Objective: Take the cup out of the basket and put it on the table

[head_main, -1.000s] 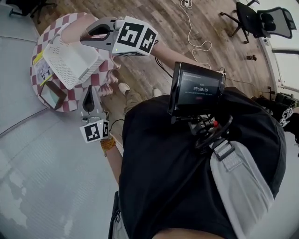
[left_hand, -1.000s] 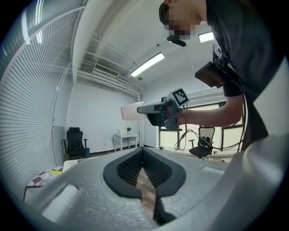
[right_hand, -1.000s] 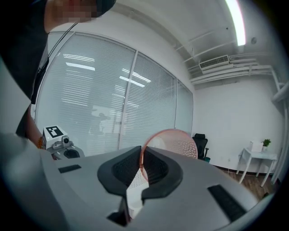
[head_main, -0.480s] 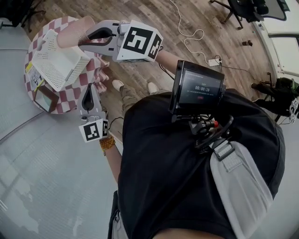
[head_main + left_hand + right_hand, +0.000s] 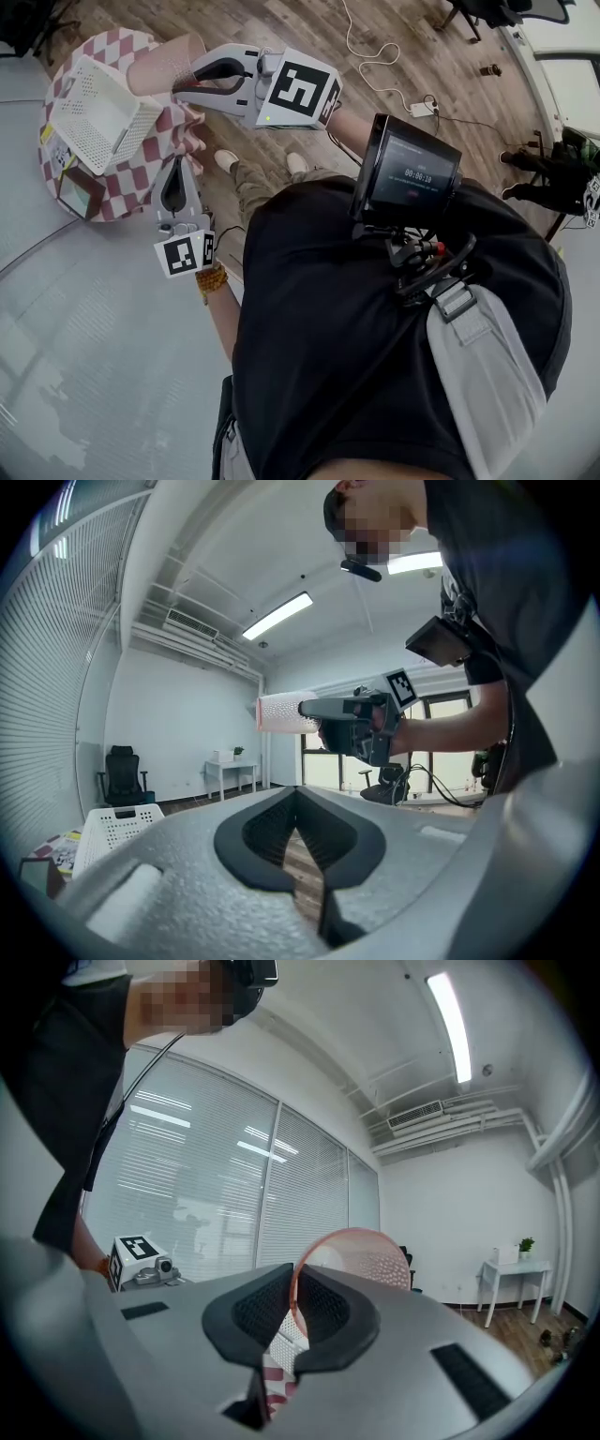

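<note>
Because the right gripper (image 5: 185,79) pinches only the cup (image 5: 163,64) by its rim, while the left gripper (image 5: 175,169) is closed and empty, the cup could slip free above the table (image 5: 141,169).

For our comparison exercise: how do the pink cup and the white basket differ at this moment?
The cup is pink and round; the basket is white and boxy. The cup is held in the air, its rim pinched in the jaws of the right gripper; the basket rests on the checked table. Both are open-topped.
</note>
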Demonstrator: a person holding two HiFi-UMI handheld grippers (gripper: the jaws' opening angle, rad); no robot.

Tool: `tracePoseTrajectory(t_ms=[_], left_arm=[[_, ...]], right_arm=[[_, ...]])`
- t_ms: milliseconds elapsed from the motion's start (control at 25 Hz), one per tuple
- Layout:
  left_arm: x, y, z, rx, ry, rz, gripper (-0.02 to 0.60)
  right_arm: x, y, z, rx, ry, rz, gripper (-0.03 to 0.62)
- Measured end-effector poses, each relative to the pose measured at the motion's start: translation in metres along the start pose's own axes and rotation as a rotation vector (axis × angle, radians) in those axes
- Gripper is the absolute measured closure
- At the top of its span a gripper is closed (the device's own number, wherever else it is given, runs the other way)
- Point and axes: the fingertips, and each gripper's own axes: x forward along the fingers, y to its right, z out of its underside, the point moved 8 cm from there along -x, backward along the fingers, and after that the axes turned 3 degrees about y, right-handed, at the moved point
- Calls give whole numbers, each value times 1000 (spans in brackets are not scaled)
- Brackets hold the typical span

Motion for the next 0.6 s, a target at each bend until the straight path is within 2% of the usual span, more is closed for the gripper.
tracePoseTrajectory(t_ms=[200, 400, 600], left_arm=[[4, 9, 7, -11, 4, 12, 575], [-12, 54, 3, 4, 24, 24, 575], [-19, 70, 4, -2, 27, 35, 575]], right_arm=[[-16, -13, 15, 17, -2, 13, 571], [-63, -53, 19, 6, 27, 5, 571], [-80, -73, 27, 12, 43, -7, 571]])
